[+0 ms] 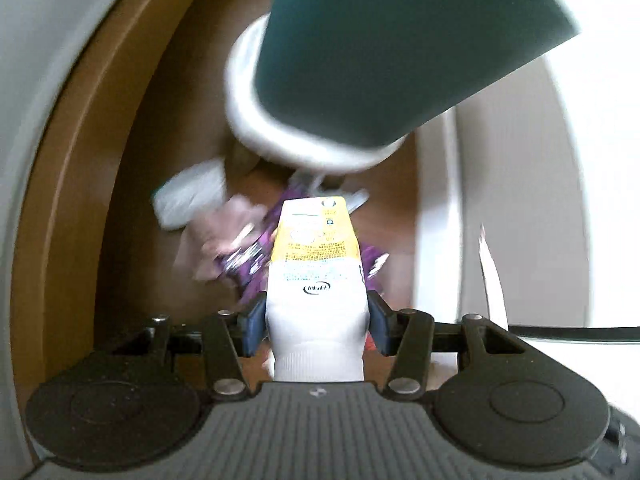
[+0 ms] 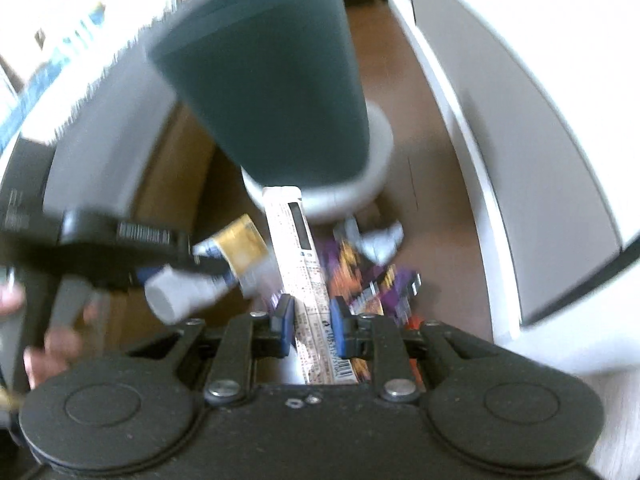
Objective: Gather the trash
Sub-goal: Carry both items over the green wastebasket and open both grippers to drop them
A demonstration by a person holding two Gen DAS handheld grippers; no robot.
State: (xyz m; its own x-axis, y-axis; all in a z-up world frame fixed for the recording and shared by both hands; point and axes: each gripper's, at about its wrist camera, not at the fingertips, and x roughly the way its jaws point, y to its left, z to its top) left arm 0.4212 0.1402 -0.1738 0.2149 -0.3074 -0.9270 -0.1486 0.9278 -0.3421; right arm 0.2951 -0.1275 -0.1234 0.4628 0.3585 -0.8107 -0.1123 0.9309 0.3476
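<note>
My left gripper [image 1: 317, 320] is shut on a white and yellow squeeze tube [image 1: 316, 264] that points away from me. It also shows in the right wrist view [image 2: 218, 268], held by the left gripper [image 2: 188, 270] at the left. My right gripper [image 2: 310, 320] is shut on a flattened white carton [image 2: 302, 264] covered in print. Below both lie purple snack wrappers [image 1: 248, 256] [image 2: 384, 284], a crumpled white tissue [image 1: 188, 196] and grey scraps [image 2: 378, 242] on a brown floor. A tilted teal bin [image 1: 380, 52] [image 2: 276, 88] with a white rim hangs above them.
White cabinet or wall panels [image 2: 520, 160] run along the right. A brown wooden edge [image 1: 80, 160] and a grey surface curve along the left. A printed white cloth or paper [image 2: 80, 28] is at the upper left in the right wrist view.
</note>
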